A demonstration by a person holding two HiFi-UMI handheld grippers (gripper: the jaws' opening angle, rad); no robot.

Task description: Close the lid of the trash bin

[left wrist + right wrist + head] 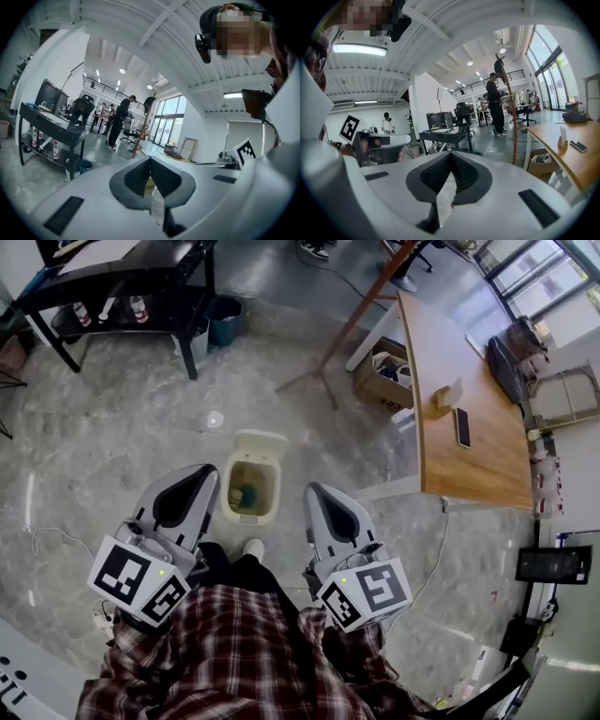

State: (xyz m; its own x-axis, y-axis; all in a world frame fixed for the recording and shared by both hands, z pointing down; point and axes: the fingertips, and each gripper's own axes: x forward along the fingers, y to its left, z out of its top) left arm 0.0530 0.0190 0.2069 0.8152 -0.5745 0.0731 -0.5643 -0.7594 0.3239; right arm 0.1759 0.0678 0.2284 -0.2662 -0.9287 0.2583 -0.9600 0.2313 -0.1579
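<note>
Grey floor point(122, 446), bin point(229, 491) lid point(261, 440) up; our left gripper point(208, 472), right gripper point(316, 491) closed, empty; off-centre shove could tip bin.

1. The floor point(112, 437) lies open from eight to ten o'clock of the trash bin point(228, 491).
2. Its raised lid point(261, 441) stands at twelve o'clock.
3. A wooden table point(478, 456) walls off three o'clock, and a cardboard box point(380, 381) sits at two.
4. A black cart point(112, 277) stands well apart at eleven.
5. A shoe point(253, 547) sits at six o'clock, perhaps touching the bin.
</note>
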